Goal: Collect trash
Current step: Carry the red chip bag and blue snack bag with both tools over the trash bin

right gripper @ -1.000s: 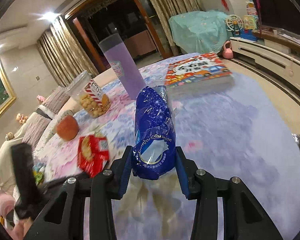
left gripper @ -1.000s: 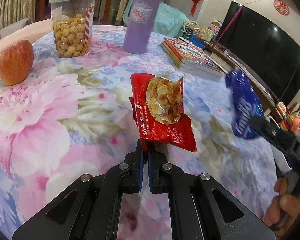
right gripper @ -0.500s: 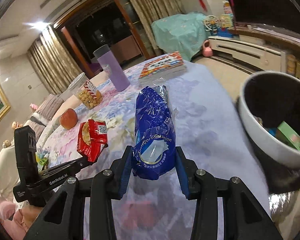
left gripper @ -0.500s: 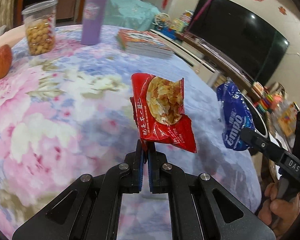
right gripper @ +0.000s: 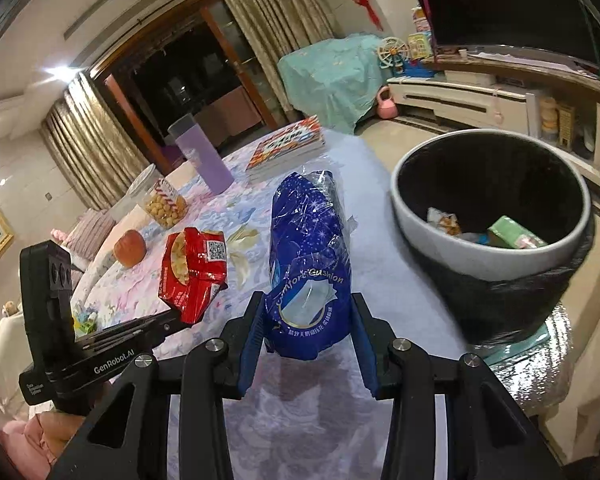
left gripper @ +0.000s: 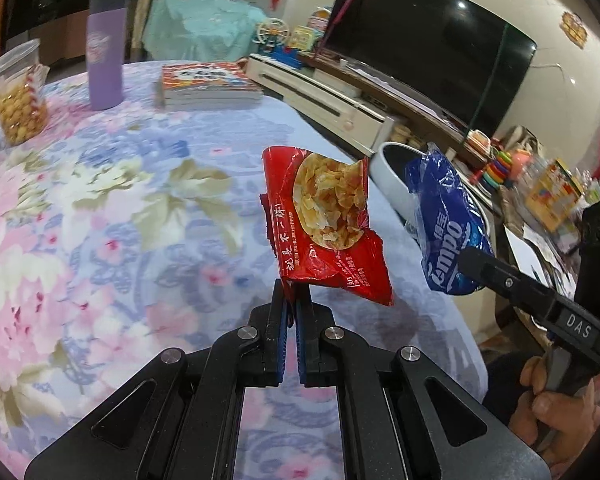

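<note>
My left gripper (left gripper: 291, 296) is shut on the lower edge of a red snack bag (left gripper: 324, 224) and holds it upright above the flowered table. My right gripper (right gripper: 306, 320) is shut on a blue tissue wrapper (right gripper: 308, 256), also held above the table. In the left wrist view the blue wrapper (left gripper: 444, 224) hangs to the right of the red bag. In the right wrist view the red bag (right gripper: 192, 268) is to the left. A grey trash bin (right gripper: 488, 216) with a black liner stands off the table's right edge; some trash lies inside.
On the table (left gripper: 100, 200) stand a purple tumbler (left gripper: 105, 68), a jar of snacks (left gripper: 18, 96), a stack of books (left gripper: 208, 84) and an apple (right gripper: 129, 242). A TV (left gripper: 428, 52) and low cabinet run along the far wall.
Both grippers have swung right with their bags, towards the table's right edge. The trash bin has come closer in the right wrist view. The holds are unchanged.
</note>
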